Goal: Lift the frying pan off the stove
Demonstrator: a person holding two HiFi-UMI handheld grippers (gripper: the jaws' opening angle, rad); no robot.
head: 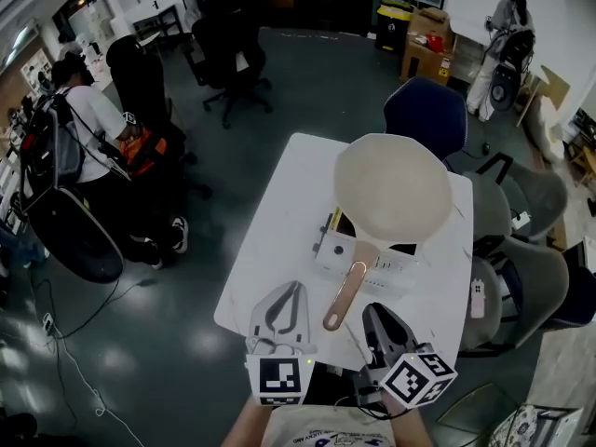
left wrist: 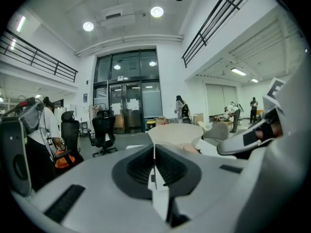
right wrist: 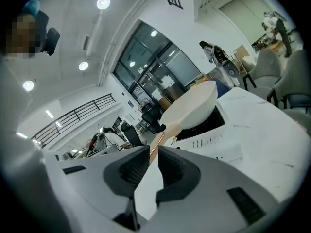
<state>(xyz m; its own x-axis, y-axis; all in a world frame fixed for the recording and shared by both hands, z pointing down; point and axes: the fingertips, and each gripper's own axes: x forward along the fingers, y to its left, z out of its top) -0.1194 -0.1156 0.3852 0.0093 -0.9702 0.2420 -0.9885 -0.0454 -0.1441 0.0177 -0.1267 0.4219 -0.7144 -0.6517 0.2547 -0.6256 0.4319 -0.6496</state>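
Observation:
A cream frying pan (head: pixel 393 189) sits on a white stove (head: pixel 372 266) on the white table (head: pixel 279 231). Its wooden handle (head: pixel 346 296) points toward me, ending between my two grippers. My left gripper (head: pixel 292 290) hangs just left of the handle end, jaws shut and empty. My right gripper (head: pixel 371 308) hovers just right of it, jaws a narrow slit apart with nothing between them. In the right gripper view the pan (right wrist: pixel 192 106) and its handle (right wrist: pixel 163 135) lie straight ahead of the gripper (right wrist: pixel 153 154). The left gripper view shows the shut gripper (left wrist: pixel 154 152) and the pan (left wrist: pixel 175 130) beyond.
A blue chair (head: pixel 426 110) and grey chairs (head: pixel 521 198) crowd the table's far and right sides. A black office chair (head: pixel 228 54) stands on the dark floor behind. A person with a backpack (head: pixel 79 133) is at the left, another person (head: pixel 498 45) far right near cardboard boxes (head: pixel 424 49).

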